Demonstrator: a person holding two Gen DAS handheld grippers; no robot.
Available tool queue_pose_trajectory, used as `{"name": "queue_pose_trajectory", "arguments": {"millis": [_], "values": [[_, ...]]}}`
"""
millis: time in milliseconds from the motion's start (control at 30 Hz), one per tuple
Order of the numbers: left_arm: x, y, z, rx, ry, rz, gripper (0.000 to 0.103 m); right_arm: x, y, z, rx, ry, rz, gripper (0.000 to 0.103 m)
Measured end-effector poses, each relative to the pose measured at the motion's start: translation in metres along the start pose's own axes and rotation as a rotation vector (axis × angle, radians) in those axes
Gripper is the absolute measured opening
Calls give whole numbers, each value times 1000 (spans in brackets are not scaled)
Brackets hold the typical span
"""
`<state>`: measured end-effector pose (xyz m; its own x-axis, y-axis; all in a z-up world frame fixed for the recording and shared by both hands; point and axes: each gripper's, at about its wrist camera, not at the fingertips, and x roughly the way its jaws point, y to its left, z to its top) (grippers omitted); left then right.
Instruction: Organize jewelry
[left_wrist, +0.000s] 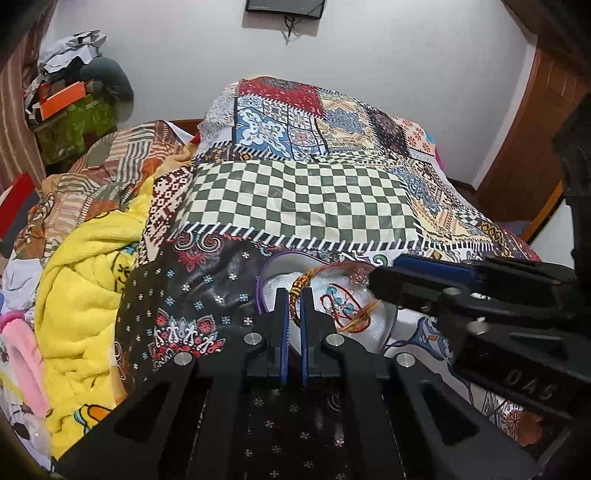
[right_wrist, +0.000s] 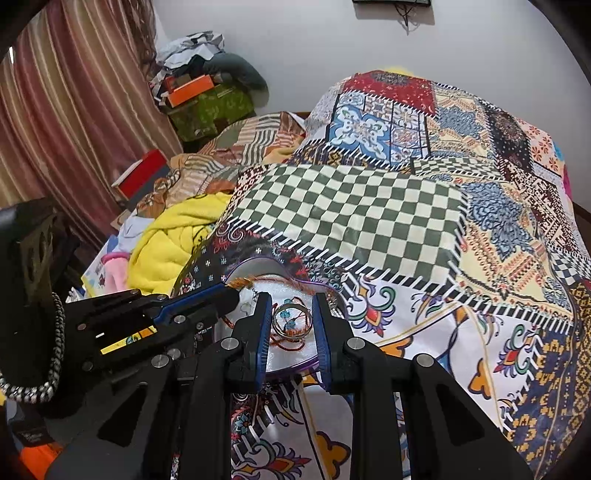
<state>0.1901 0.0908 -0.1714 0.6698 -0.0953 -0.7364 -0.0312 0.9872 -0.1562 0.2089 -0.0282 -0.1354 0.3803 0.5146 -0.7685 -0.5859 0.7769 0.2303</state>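
Jewelry lies in a shallow round tray (left_wrist: 373, 328) with a purple rim and a white sparkly lining, resting on our bed's patchwork bedspread (left_wrist: 295, 199).

Our left gripper (left_wrist: 294, 295) has its jaws pressed nearly together, pinching a thread bracelet (left_wrist: 300, 286) of gold and red cord at its wrapped knot, right over the tray's near edge. Just beyond and to the right of those jaws, a loose tangle of red and orange threads with small turquoise beads (left_wrist: 341, 306) rests on the white lining.

Our right gripper (right_wrist: 289, 323) holds its jaws spread, one on each side of a pair of silver bangles (right_wrist: 291, 322) that lie in the tray between them. We cannot tell whether the blue pads touch the bangles. Under the bangles we see the same turquoise beads and red threads.

To the left of the right jaws, the left gripper reaches in from the side, its tip at the tray's far left rim.

Left of both grippers, a yellow fleece blanket (left_wrist: 88, 280) is bunched on the bed.
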Motion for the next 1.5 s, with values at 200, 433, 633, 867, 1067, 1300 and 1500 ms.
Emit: {"name": "queue_pose_trajectory", "arguments": {"millis": [200,433,633,867,1067,1300,1500], "values": [[0,-2,0,8,3,-1,3,6,0,-3,0,23,2,20],[-6,2,1,-5,0,15,3,6,-3,-3,32,53,26,25],[-21,6,6,-21,-27,23,3,-17,-6,0,41,4,13,29],[-61,-4,18,-6,-111,24,3,-67,-9,9,57,-110,-6,29],[-119,-23,28,31,-239,29,3,-129,3,11,39,-258,-39,29],[-212,-56,23,103,-460,47,10,-211,32,-3,4,-483,-92,29],[-276,-77,3,145,-621,69,38,-258,57,-23,-30,-630,-138,41]]}}
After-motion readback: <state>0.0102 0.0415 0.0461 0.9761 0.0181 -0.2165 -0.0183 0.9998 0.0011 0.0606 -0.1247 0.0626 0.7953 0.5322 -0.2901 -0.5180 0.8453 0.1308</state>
